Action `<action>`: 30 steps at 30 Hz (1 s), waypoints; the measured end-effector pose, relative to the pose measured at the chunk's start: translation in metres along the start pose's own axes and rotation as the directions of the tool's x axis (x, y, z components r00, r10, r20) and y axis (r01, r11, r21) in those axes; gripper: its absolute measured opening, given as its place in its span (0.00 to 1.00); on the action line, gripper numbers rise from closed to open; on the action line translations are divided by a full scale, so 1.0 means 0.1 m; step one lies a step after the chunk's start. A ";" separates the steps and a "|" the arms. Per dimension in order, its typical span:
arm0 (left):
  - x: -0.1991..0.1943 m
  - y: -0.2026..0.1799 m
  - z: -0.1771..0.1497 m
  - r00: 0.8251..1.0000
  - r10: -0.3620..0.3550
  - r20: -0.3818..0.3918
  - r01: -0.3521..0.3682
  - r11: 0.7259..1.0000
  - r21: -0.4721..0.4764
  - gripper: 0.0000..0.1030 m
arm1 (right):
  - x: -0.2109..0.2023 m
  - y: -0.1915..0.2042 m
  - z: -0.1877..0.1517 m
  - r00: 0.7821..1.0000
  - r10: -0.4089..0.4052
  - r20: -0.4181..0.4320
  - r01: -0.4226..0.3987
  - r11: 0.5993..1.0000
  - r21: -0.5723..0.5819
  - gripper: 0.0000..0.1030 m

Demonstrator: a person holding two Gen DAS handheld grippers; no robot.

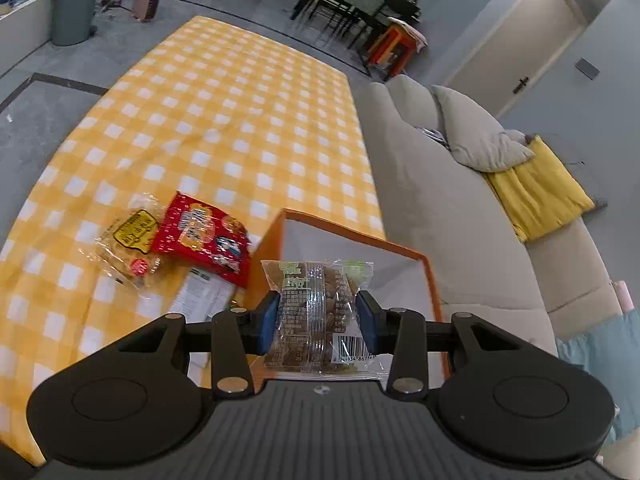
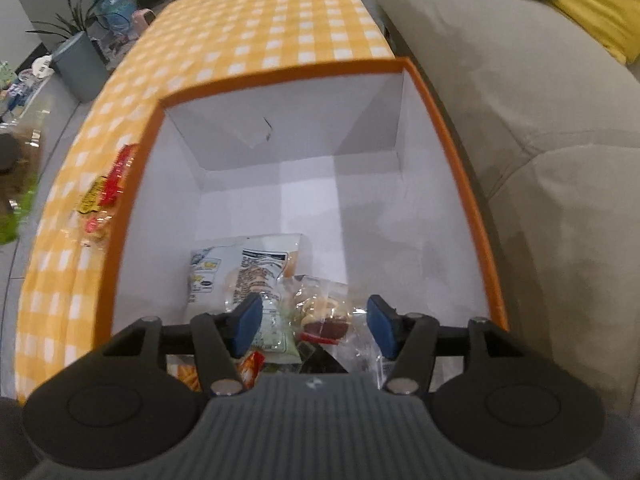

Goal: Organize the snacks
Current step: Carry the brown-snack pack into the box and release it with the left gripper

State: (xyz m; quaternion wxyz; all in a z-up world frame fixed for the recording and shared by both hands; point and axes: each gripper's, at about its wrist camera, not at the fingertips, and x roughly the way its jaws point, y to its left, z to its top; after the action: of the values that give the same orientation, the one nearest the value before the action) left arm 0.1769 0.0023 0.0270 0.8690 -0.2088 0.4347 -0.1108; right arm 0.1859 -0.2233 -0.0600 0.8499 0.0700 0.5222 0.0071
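Gripping a clear packet of brown snacks (image 1: 320,312) between its jaws, the left gripper (image 1: 320,320) hung over the orange-rimmed box (image 1: 434,280) on the checked desk (image 1: 224,120). A red packet (image 1: 204,236) and a clear yellow-labelled packet (image 1: 124,248) lay on the desk just beside the box. The right gripper (image 2: 316,326) hung above the box's snack pile (image 2: 256,272), jaws apart, holding nothing. A sofa (image 1: 440,208) flanked the desk.
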 end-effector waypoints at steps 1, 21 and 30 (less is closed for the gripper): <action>-0.01 -0.04 -0.01 1.000 -0.008 -0.003 0.008 1.000 0.003 0.45 | -0.08 -0.01 -0.01 1.000 0.001 0.012 -0.001 1.000 -0.002 0.63; 1.33 -0.86 -0.37 0.960 -0.005 -0.280 0.024 0.998 0.065 0.45 | -0.61 -1.36 -0.26 0.964 0.139 0.229 -0.212 0.919 0.332 0.70; 1.99 -0.90 -0.56 0.943 0.074 -0.326 -0.038 0.993 0.114 0.45 | -0.36 -1.58 -0.23 0.961 0.182 0.211 -0.256 0.872 0.417 0.70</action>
State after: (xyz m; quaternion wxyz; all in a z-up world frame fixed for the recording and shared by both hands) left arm 0.2497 -0.1672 -0.1027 0.7968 -0.1285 0.5729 -0.1424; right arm 0.1395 -0.3801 -0.0586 0.8458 0.3194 0.4268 -0.0204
